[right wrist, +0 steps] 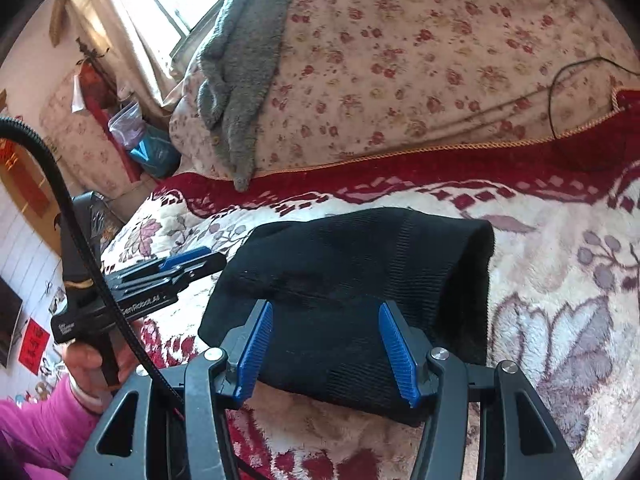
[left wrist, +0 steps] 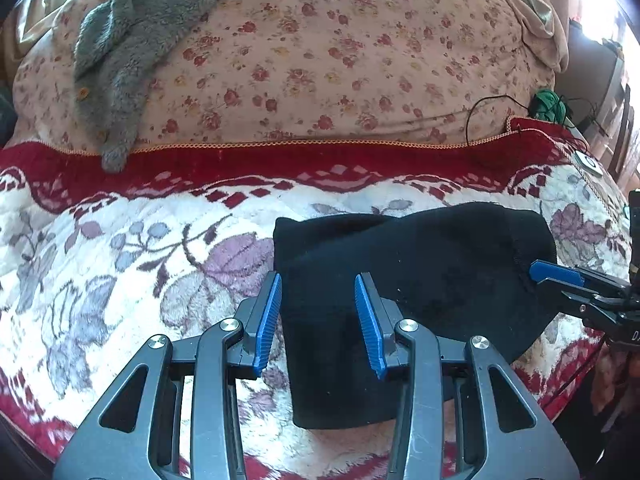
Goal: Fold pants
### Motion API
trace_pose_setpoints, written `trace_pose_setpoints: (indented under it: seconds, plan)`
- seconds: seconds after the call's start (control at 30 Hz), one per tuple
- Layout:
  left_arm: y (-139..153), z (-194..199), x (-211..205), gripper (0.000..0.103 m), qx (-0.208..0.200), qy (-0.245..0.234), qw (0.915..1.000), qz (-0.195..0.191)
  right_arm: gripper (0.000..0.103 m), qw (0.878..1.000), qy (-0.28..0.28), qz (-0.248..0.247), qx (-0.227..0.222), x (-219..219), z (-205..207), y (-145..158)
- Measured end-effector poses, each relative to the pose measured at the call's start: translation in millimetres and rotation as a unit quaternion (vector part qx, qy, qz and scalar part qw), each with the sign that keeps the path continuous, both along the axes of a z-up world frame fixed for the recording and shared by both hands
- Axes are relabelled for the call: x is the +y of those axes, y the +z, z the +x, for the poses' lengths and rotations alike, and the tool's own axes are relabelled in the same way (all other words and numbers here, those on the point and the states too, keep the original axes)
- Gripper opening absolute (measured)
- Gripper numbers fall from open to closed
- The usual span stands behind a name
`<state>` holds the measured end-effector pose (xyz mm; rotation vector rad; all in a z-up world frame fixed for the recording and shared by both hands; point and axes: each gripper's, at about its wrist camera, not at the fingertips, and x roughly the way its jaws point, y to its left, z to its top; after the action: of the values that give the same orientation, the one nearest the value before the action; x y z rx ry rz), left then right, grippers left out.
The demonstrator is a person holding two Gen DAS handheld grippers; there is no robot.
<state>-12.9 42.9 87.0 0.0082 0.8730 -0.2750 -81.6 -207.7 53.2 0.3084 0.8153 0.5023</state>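
Note:
The black pants (left wrist: pixel 420 272) lie folded into a compact bundle on the floral plush blanket (left wrist: pixel 120 264). My left gripper (left wrist: pixel 318 284) hovers over the bundle's left part, jaws open, the blue pads clear of the cloth. My right gripper (left wrist: pixel 556 274) comes in from the right at the bundle's ribbed edge. In the right wrist view the pants (right wrist: pixel 340 264) fill the middle, and my right gripper (right wrist: pixel 326 308) stands open above their near side, gripping nothing. The left gripper (right wrist: pixel 188 260) sits by the bundle's left end, held by a hand (right wrist: pixel 88 360) in a pink sleeve.
Behind the blanket's red border (left wrist: pixel 320 160) rises a flowered duvet (left wrist: pixel 340 60) with a grey fleece garment (left wrist: pixel 120 48) draped on it. A black cable (left wrist: pixel 480 108), something green (left wrist: pixel 546 104) and a small white device (left wrist: pixel 588 162) lie at the right. The bed's edge is at left (right wrist: pixel 132 216).

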Motion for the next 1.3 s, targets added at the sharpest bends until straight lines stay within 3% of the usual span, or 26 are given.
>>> trace_pose_setpoints:
  seconds: [0.4, 0.63, 0.77, 0.93, 1.07, 1.13, 1.3]
  plan:
    - [-9.3, -8.6, 3.7, 0.038, 0.026, 0.022, 0.9985, -0.043, 0.053, 1.0, -0.021, -0.003, 0.004, -10.1, -0.6, -5.3]
    - [-16.4, -10.9, -2.1, 0.038, 0.028, 0.035, 0.9981, -0.043, 0.053, 0.999, -0.034, -0.001, 0.012, -12.5, 1.3, -10.6]
    - [-21.1, -9.5, -6.1, 0.038, 0.028, 0.039, 0.9981, -0.038, 0.053, 0.999, -0.041, -0.031, -0.001, -8.3, -4.5, -3.5]
    - [-28.6, -9.2, -10.0, 0.058, 0.036, 0.032, 0.9979, -0.042, 0.054, 0.999, -0.044, -0.028, -0.003, -9.7, -8.4, -0.7]
    - [-34.1, -11.0, -16.5, 0.062, 0.035, 0.029, 0.9988, -0.019, 0.054, 0.998, -0.049, -0.026, -0.003, -11.7, -9.7, -0.1]
    - [-36.7, -10.2, -15.0, 0.069, 0.043, 0.03, 0.9983, -0.028, 0.054, 0.998, -0.051, -0.028, -0.003, -11.3, -10.0, 0.9]
    - [-41.9, -9.1, -13.6, 0.071, 0.054, 0.032, 0.9974, -0.034, 0.054, 0.998, -0.06, -0.033, -0.008, -15.1, -11.4, 4.6]
